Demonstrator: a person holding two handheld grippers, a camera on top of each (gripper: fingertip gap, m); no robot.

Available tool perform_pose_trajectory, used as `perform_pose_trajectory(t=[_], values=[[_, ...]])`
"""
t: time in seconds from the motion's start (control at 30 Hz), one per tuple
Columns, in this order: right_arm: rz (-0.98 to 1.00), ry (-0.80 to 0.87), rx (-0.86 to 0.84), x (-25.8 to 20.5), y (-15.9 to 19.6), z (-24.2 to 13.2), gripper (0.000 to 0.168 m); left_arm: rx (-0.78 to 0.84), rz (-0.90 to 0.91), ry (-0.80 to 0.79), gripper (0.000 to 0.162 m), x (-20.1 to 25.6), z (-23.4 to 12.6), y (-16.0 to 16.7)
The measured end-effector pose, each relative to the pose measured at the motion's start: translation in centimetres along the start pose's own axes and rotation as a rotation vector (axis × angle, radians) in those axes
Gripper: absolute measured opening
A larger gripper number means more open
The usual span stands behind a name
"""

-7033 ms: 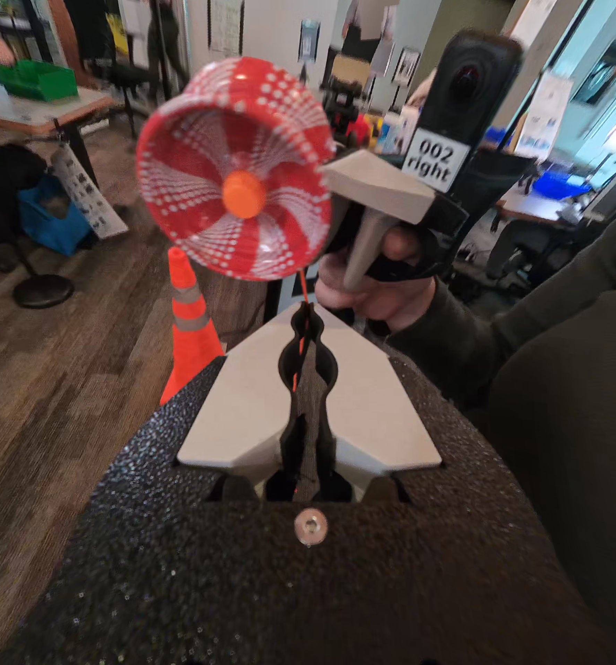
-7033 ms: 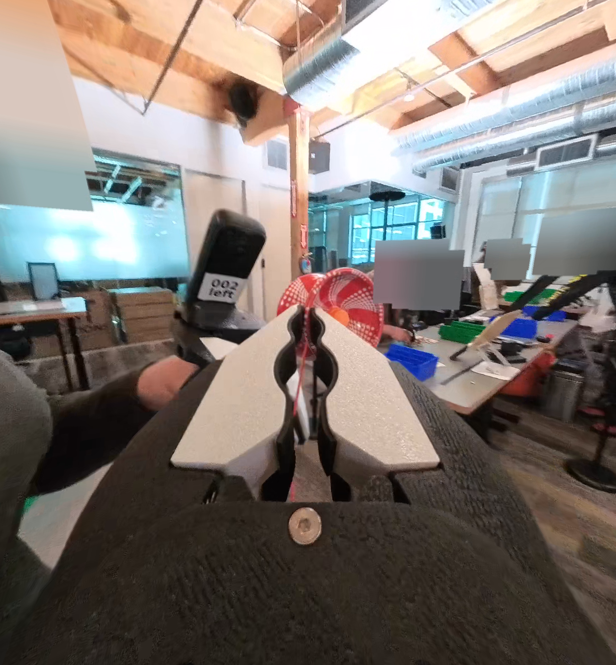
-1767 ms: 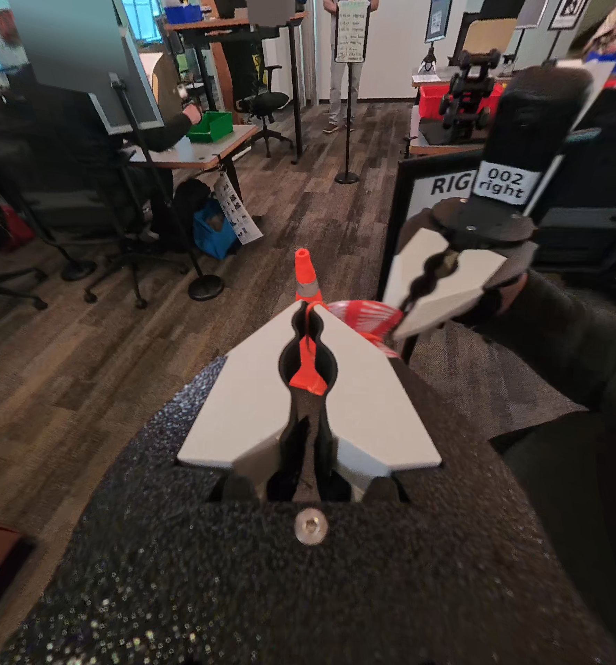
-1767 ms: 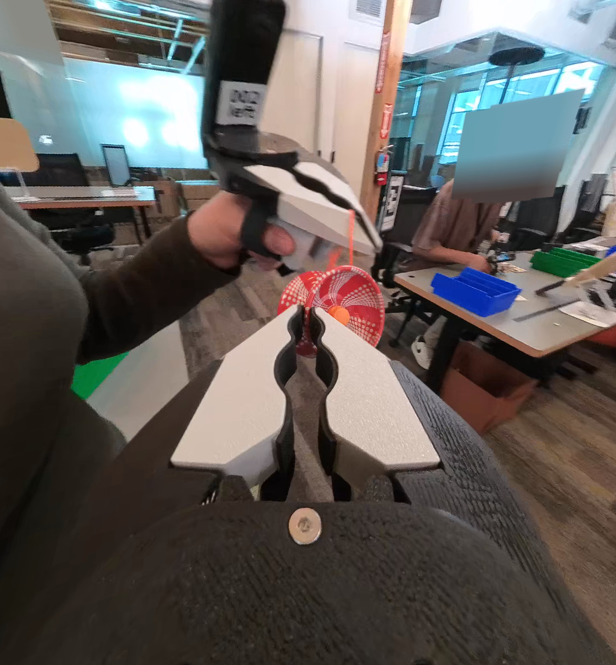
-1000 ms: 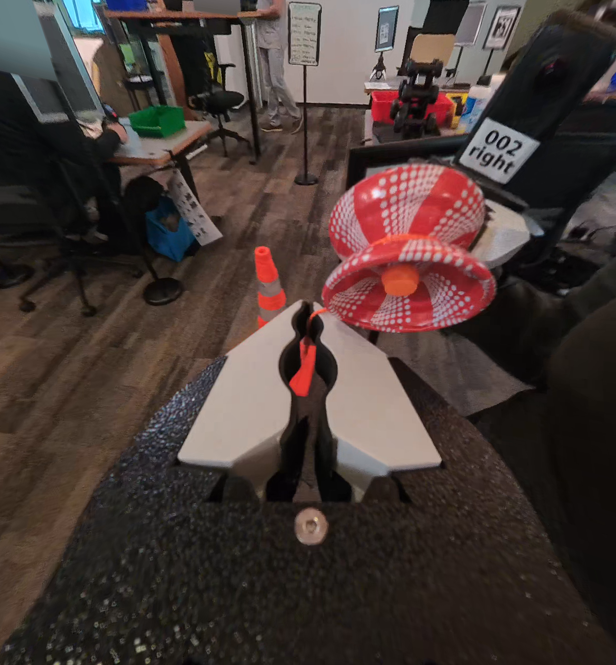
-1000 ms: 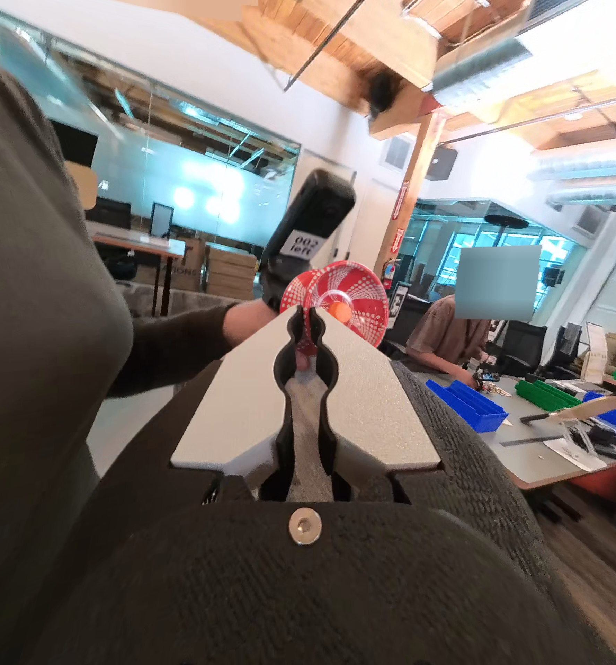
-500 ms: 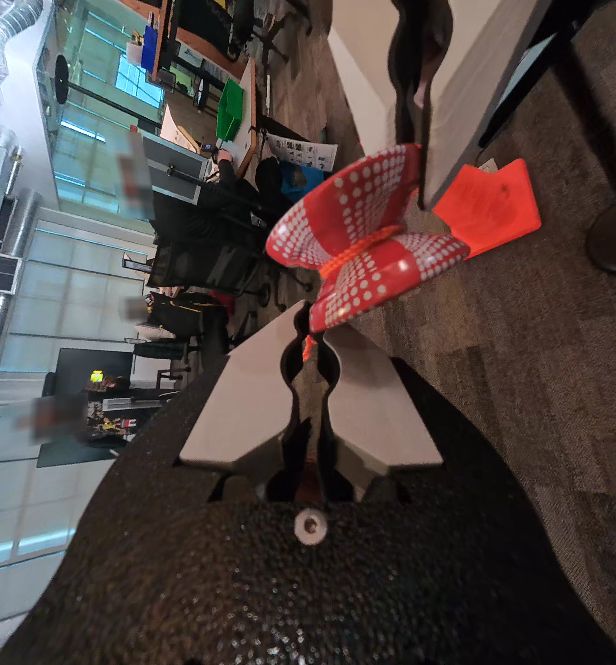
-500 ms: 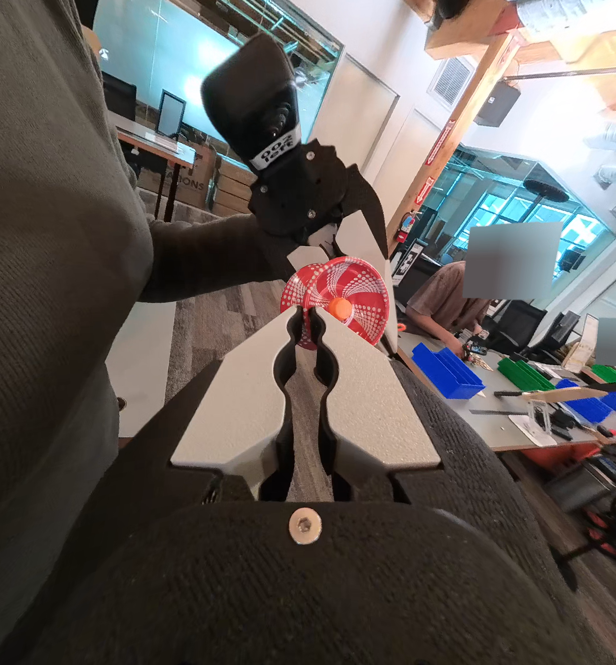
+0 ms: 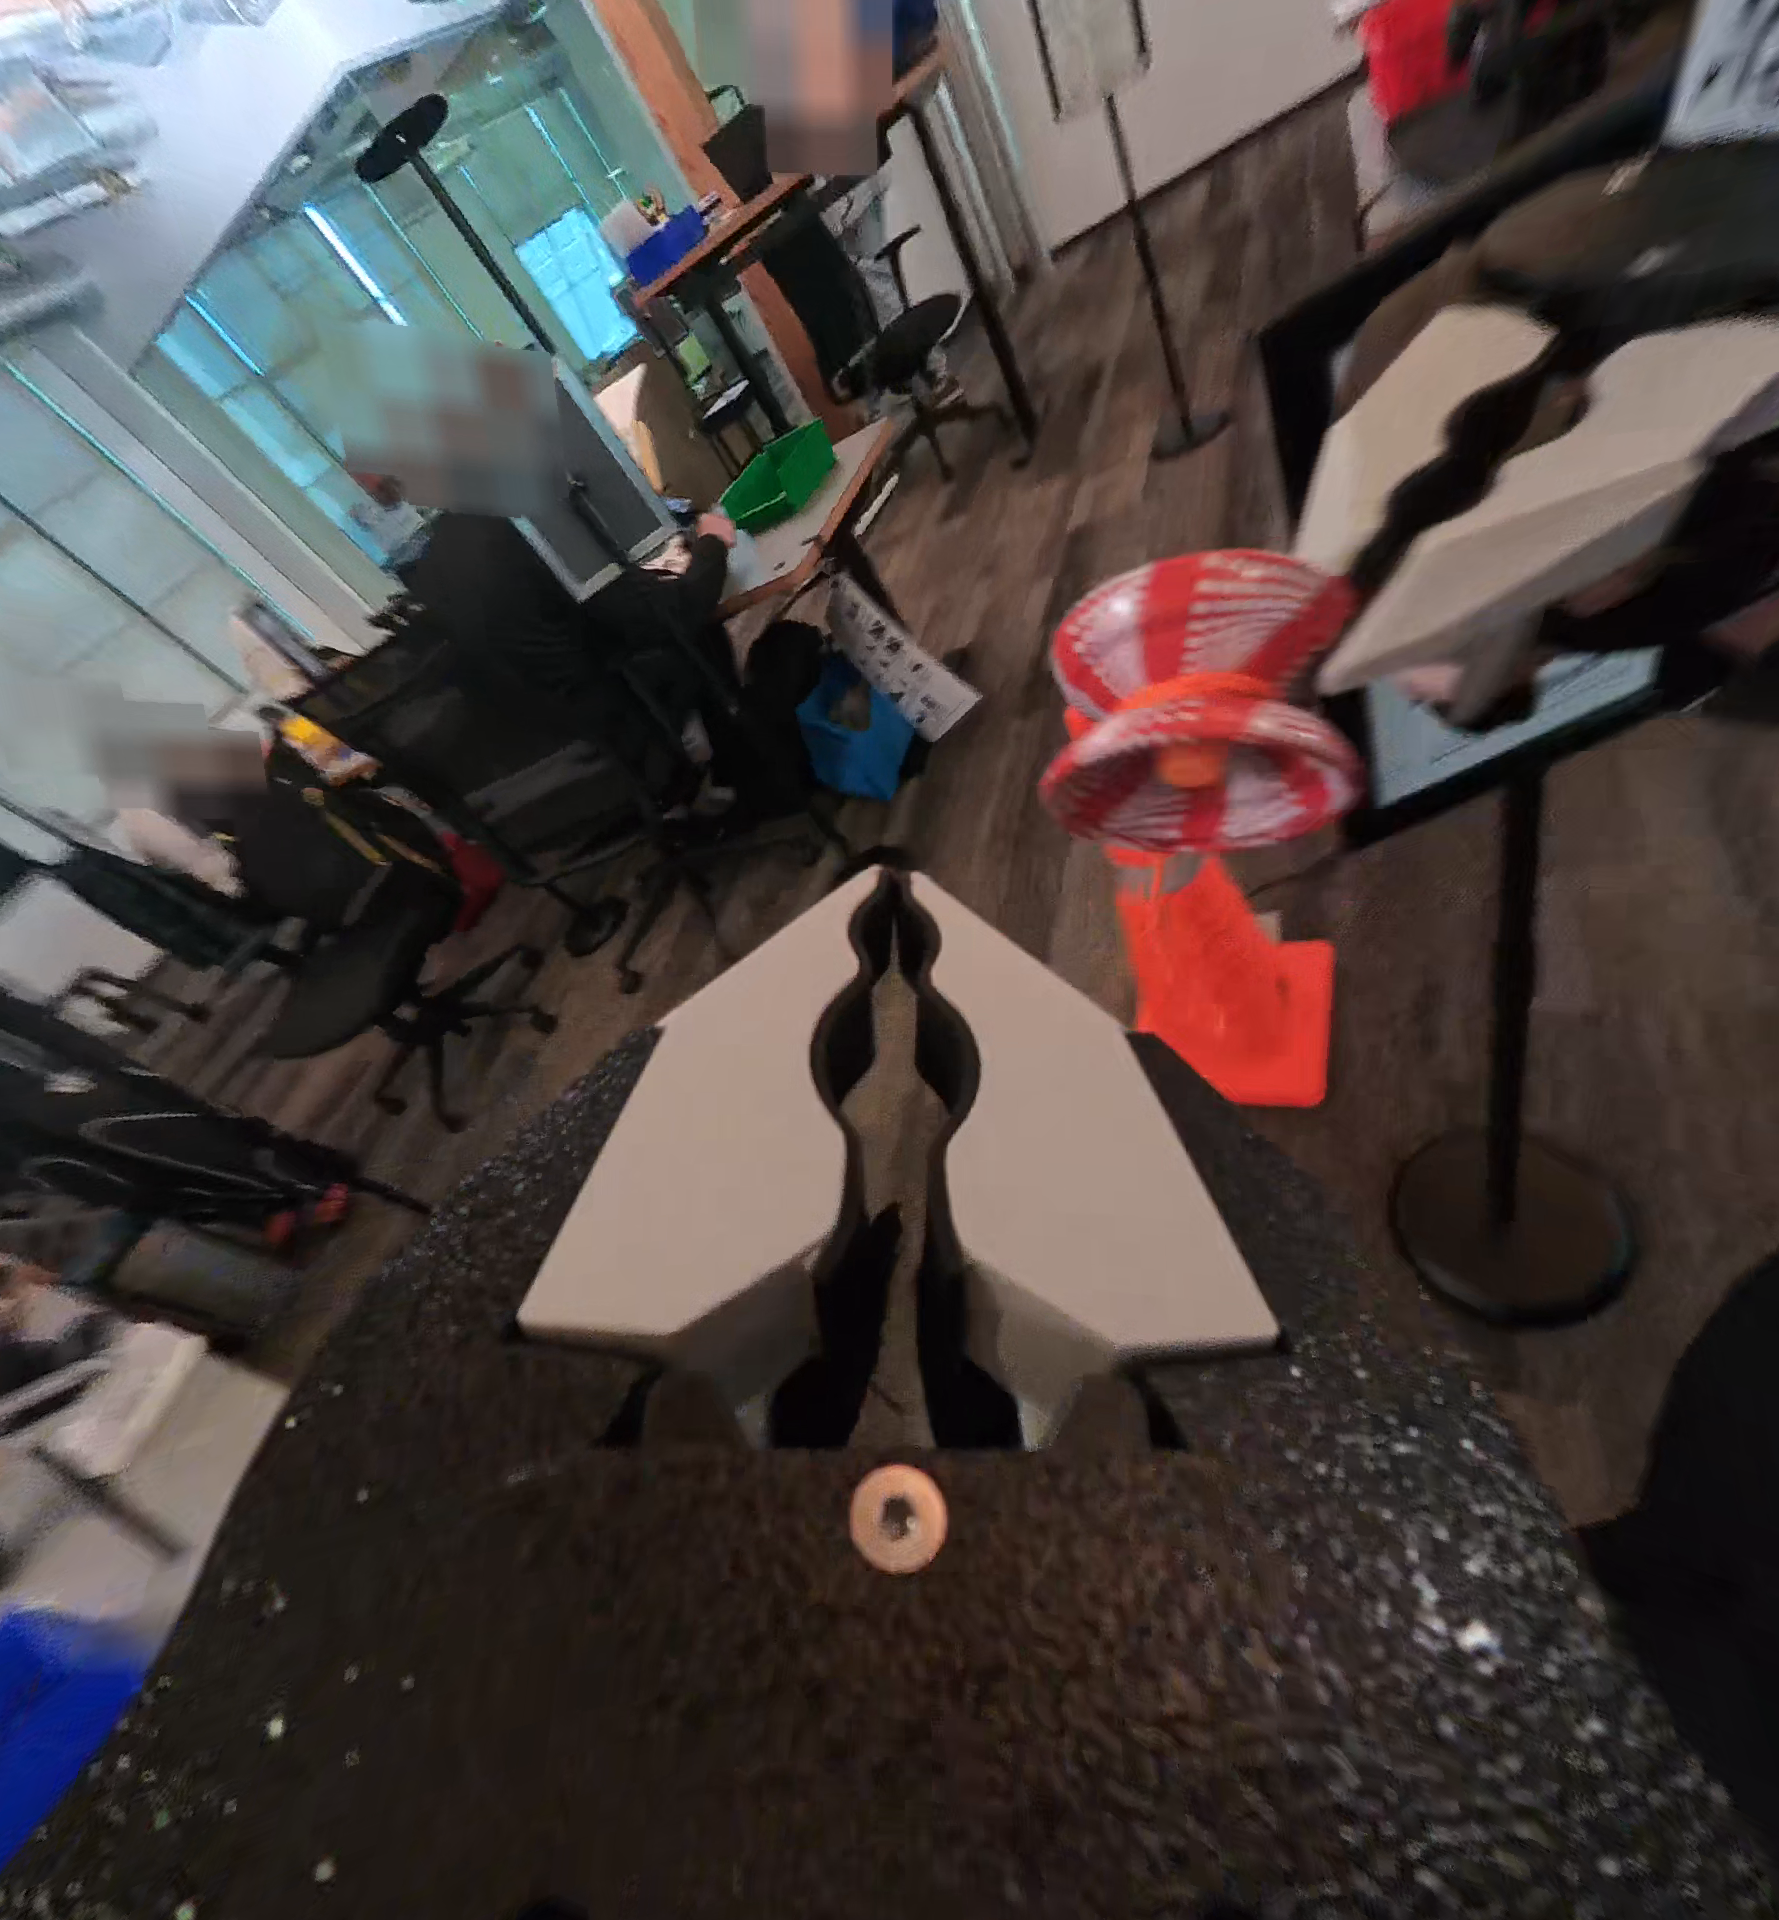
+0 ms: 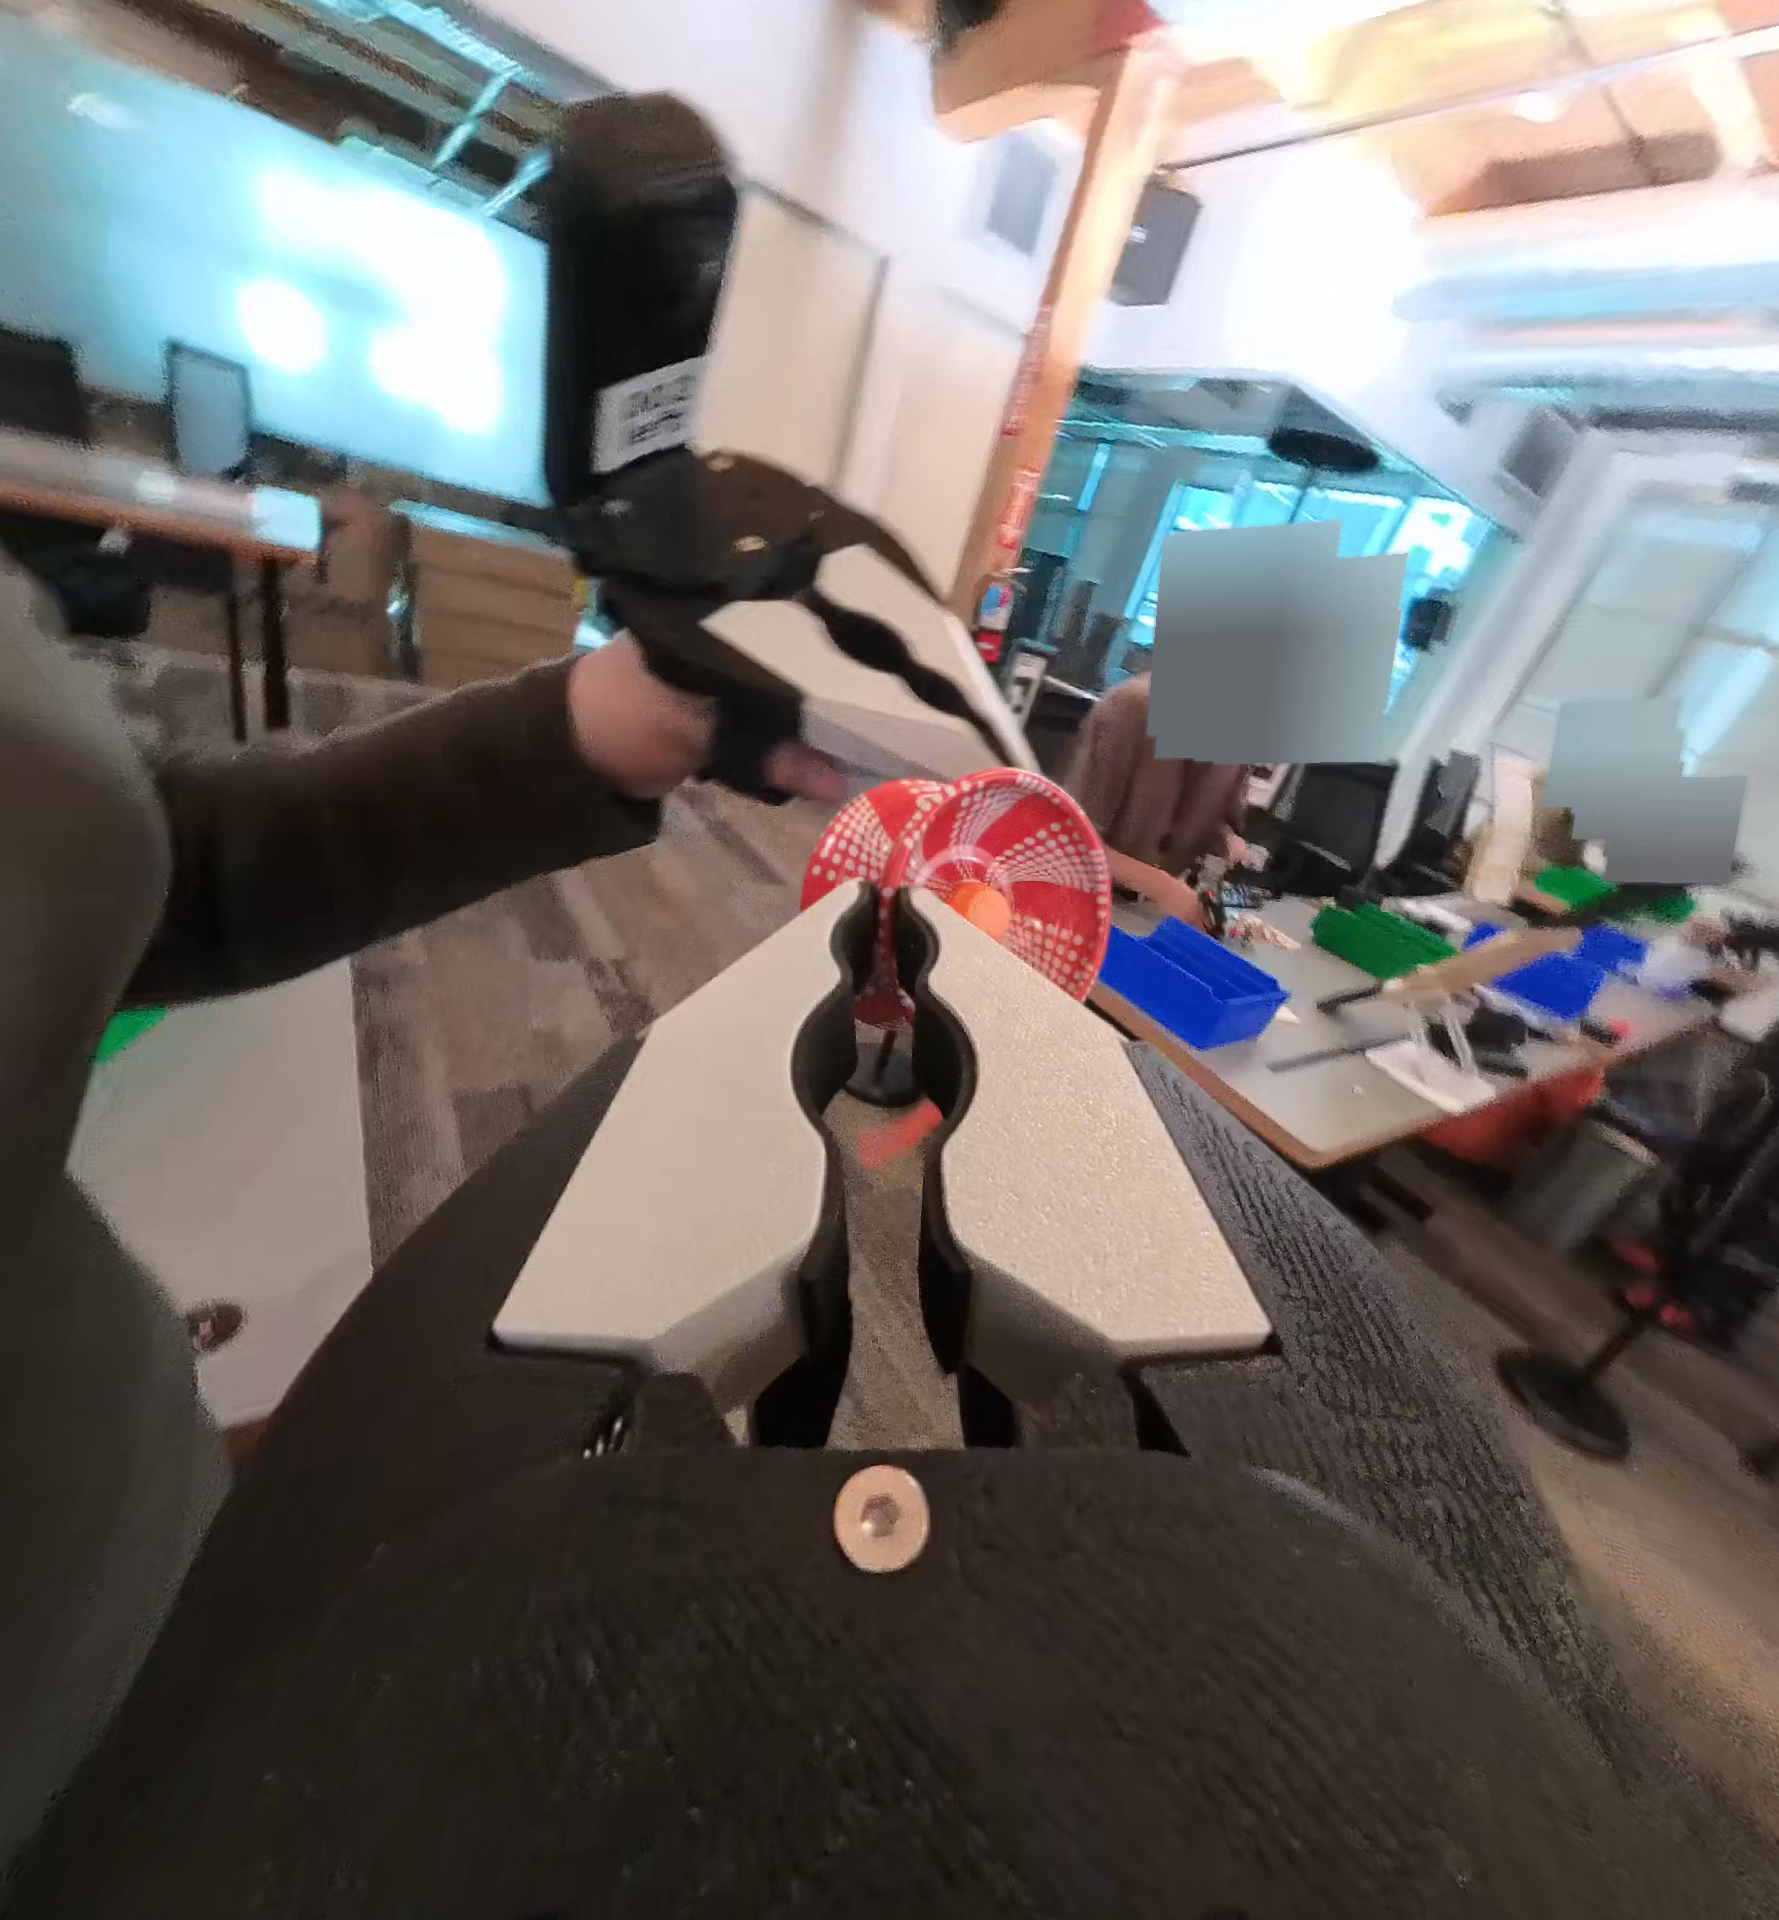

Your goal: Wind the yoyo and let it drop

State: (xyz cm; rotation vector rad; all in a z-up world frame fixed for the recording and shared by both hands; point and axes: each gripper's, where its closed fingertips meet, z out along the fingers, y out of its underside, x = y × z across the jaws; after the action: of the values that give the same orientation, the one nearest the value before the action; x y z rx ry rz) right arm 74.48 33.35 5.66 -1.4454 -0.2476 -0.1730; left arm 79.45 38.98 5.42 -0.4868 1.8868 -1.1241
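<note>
Left tool (image 9: 893,894) released orange string, pulled away from yoyo (image 9: 1202,698).

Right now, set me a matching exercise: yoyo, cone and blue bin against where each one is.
Things:
1. yoyo
2. cone
3. blue bin

Places:
A. on a table
B. standing on the floor
C. pinched in the jaws of the right gripper

Pairs: 1-C, 2-B, 3-A
</note>
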Motion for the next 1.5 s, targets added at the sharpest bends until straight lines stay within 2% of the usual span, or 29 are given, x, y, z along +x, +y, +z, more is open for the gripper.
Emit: perform_pose_trajectory(t=[0.07, 0.2, 0.3, 0.33, 0.43, 0.5, 0.53, 0.63, 0.73, 0.77, 0.83, 0.9, 0.97, 1.03, 1.1, 1.2, 1.33, 1.4, 1.5], values=[[0.095, 0.039, 0.03, 1.4, -0.1, -0.2, 0.0, 0.042, -0.122, 0.07, 0.0, 0.6, 0.0, 0.4], [0.193, 0.062, 0.08, 2.4, -0.2, -0.5, 0.001, 0.077, -0.329, 0.082, 0.0, 0.3, 0.3, 2.5], [0.236, 0.1, 0.093, 3.4, 0.0, -0.7, 0.001, 0.276, -0.543, 0.234, 0.0, 1.9, -0.3, 0.9], [0.249, 0.106, 0.106, 3.6, 0.0, -0.7, 0.001, 0.326, -0.61, 0.274, 0.007, 2.2, -0.4, 0.5], [0.23, 0.12, 0.119, 3.6, 0.2, -0.4, 0.001, 0.355, -0.805, 0.321, 0.083, 2.2, 0.1, 0.2], [0.081, 0.191, 0.067, 3.5, 0.9, 0.1, 0.001, 0.333, -0.936, 0.412, 0.126, 3.0, 0.5, -0.3], [-0.017, 0.222, 0.042, 3.3, 1.1, 0.5, 0.001, 0.32, -0.998, 0.434, 0.126, 3.1, 0.8, -0.5], [-0.303, 0.267, -0.019, 1.8, 1.6, 1.9, 0.001, 0.276, -1.037, 0.467, 0.117, 3.8, 1.8, -0.8], [-0.566, 0.312, -0.129, 1.0, 2.8, 3.1, 0.001, 0.255, -1.019, 0.455, 0.093, 4.0, 2.4, -1.1], [-0.653, 0.32, -0.166, 0.7, 3.3, 3.4, 0.001, 0.255, -1.018, 0.439, 0.078, 3.7, 2.6, -1.0], [-0.803, 0.333, -0.226, 0.3, 3.9, 3.7, 0.001, 0.253, -1.013, 0.398, 0.06, 3.1, 2.9, -0.6], [-0.878, 0.337, -0.255, 0.0, 4.3, 4.0, 0.001, 0.278, -0.983, 0.374, 0.034, 2.5, 2.8, -0.7], [-0.797, 0.335, -0.234, -0.1, 4.3, 4.3, 0.002, 0.293, -0.957, 0.365, 0.032, 2.4, 2.8, -0.7], [-0.628, 0.32, -0.152, -0.3, 3.3, 4.2, 0.026, 0.338, -0.911, 0.321, 0.032, 1.6, 2.4, -0.9], [-0.496, 0.349, -0.049, 0.4, 1.7, 3.3, 0.042, 0.41, -0.896, 0.317, 0.031, 0.6, 1.4, -1.4], [-0.319, 0.421, 0.01, 2.4, 0.6, 2.1, 0.046, 0.495, -0.87, 0.354, 0.032, -0.2, -0.5, -2.1], [-0.098, 0.387, -0.029, 3.1, 1.9, 2.7, 0.047, 0.564, -0.834, 0.424, 0.031, -0.5, -1.9, -3.0], [-0.042, 0.36, -0.026, 2.6, 2.1, 3.4, 0.046, 0.586, -0.831, 0.465, 0.032, -0.3, -2.5, -3.2], [-0.058, 0.39, -0.037, 2.5, 2.2, 3.8, 0.037, 0.596, -0.815, 0.512, 0.032, 0.1, -3.0, -3.3]])
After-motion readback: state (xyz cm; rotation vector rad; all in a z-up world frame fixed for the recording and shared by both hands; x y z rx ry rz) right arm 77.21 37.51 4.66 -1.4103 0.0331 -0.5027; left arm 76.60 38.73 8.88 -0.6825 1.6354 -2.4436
